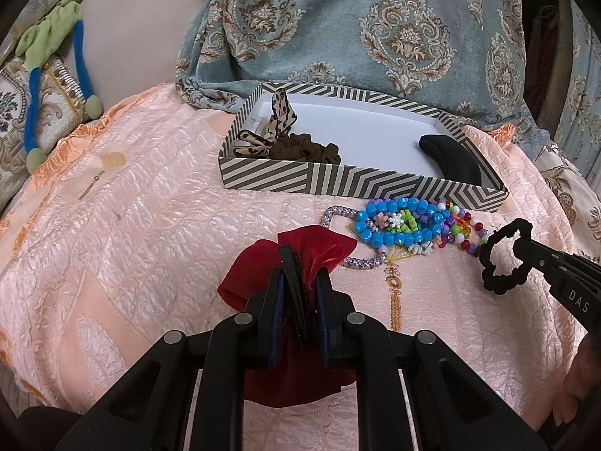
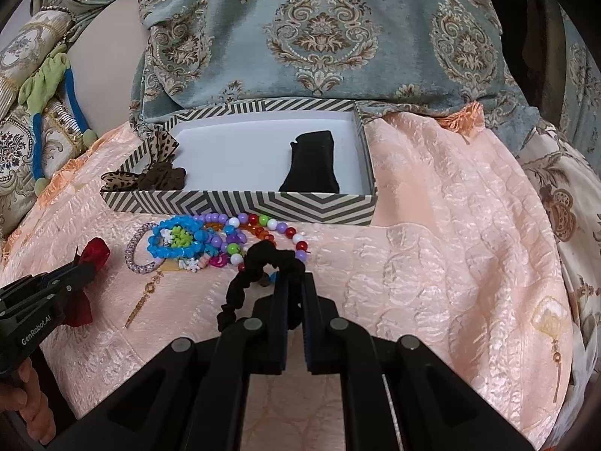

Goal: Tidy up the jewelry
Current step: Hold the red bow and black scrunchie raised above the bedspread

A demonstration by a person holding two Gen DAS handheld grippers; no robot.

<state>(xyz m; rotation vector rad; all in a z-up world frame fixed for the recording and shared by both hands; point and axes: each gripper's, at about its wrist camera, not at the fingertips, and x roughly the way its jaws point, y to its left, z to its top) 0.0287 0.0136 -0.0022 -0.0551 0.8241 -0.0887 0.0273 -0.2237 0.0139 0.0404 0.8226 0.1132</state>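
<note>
Toward the far edge of the peach quilted bed cover [image 1: 131,225], the zigzag-striped cardboard box [image 1: 338,184] already holds a leopard-print bow [image 1: 263,131], a brown scrunchie [image 1: 311,150] and a black velvet pouch [image 2: 313,165]. Left tool [image 1: 298,282] is closed on a red satin bow clip [image 1: 311,251]; right tool [image 2: 295,282] pinches a black scrunchie [image 2: 259,270]. Bright beaded bracelets [image 1: 405,225] lie just before the box, unsorted. Roughly half appears done.
</note>
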